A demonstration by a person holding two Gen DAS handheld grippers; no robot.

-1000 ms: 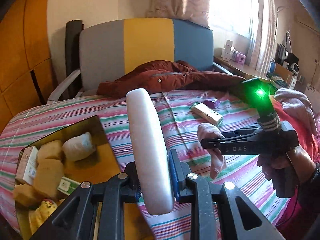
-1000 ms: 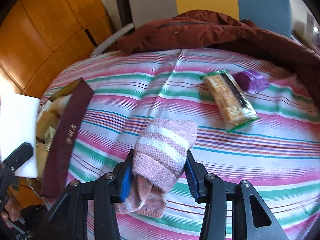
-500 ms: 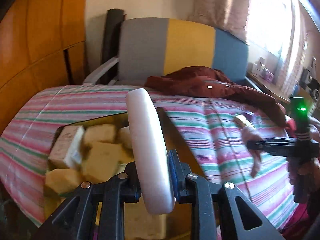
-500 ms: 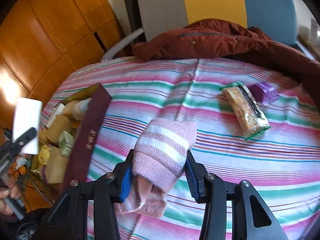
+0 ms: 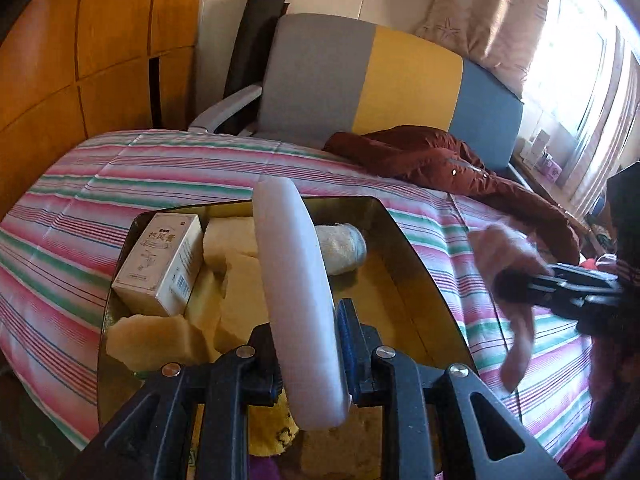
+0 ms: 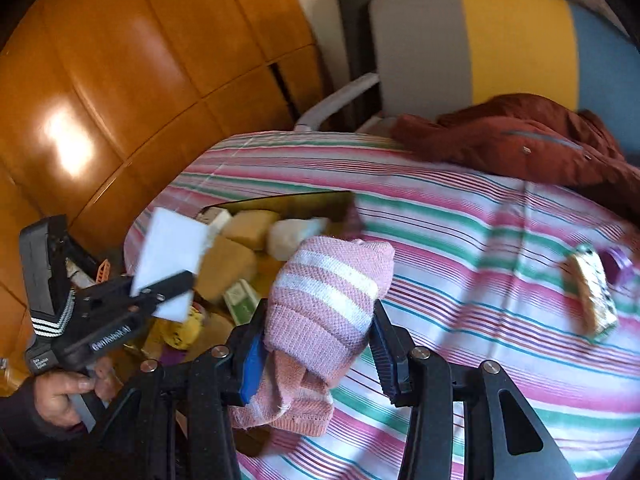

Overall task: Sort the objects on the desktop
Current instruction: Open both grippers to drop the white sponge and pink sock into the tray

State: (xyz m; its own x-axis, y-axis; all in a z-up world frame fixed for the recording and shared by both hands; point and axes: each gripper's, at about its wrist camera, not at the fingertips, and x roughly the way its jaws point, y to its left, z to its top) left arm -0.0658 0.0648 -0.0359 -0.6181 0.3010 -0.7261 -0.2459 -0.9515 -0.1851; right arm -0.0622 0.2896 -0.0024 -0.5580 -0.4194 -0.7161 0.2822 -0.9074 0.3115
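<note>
The flat white foam block [image 5: 298, 304] clamped in the left tongs [image 5: 308, 344] hides the middle of the gold-walled box [image 5: 416, 264] behind it. To their right, the pink knitted sock [image 5: 508, 256] is motion-blurred. Right of the right tongs [image 6: 316, 344], the clear-wrapped cracker packet [image 6: 592, 292] and small purple object [image 6: 618, 268] are smeared.

A lived-in home room: striped quilt [image 5: 168, 184] underfoot, padded chair [image 5: 360, 92] at twelve o'clock, brown jacket [image 5: 448, 164] draped over, curtained window [image 5: 580, 60] at two, wooden wardrobe [image 5: 80, 60] at ten.
</note>
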